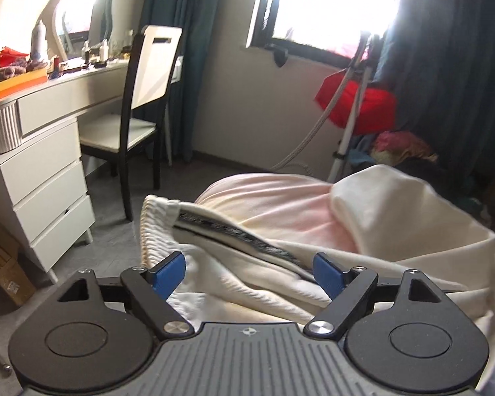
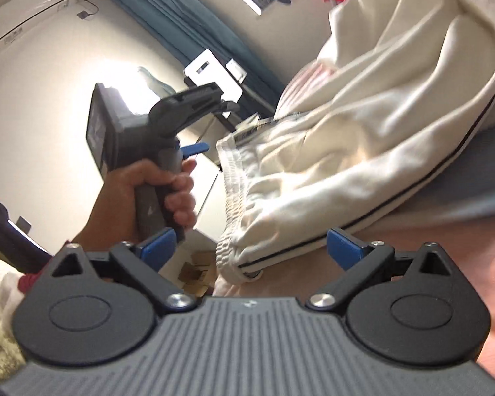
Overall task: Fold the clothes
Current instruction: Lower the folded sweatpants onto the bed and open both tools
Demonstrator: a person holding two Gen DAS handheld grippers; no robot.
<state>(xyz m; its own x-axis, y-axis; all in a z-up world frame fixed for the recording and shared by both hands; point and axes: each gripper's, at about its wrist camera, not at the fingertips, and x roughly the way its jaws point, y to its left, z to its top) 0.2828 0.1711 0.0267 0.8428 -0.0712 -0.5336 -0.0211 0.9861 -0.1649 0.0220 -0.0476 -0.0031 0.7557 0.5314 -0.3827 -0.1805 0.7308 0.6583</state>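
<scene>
Cream trousers [image 1: 254, 274] with a ribbed elastic waistband [image 1: 151, 227] and a black side stripe lie crumpled on a pink bed. My left gripper [image 1: 249, 275] is open, its blue pads [image 1: 170, 274] just over the cloth near the waistband, holding nothing. In the right wrist view the same trousers [image 2: 346, 165] lie ahead, waistband [image 2: 234, 211] at the bed's edge. My right gripper [image 2: 250, 247] is open, its jaws either side of the waistband corner, not closed on it. The left gripper tool [image 2: 155, 138], held in a hand, shows to the left of the trousers.
A white dresser [image 1: 46, 198] and a black-and-white chair [image 1: 142, 99] stand left on grey floor. A red cloth [image 1: 356, 105] hangs on a stand by the window. Dark curtains [image 1: 445, 66] hang at right. The pink bedding [image 1: 280, 198] lies under the trousers.
</scene>
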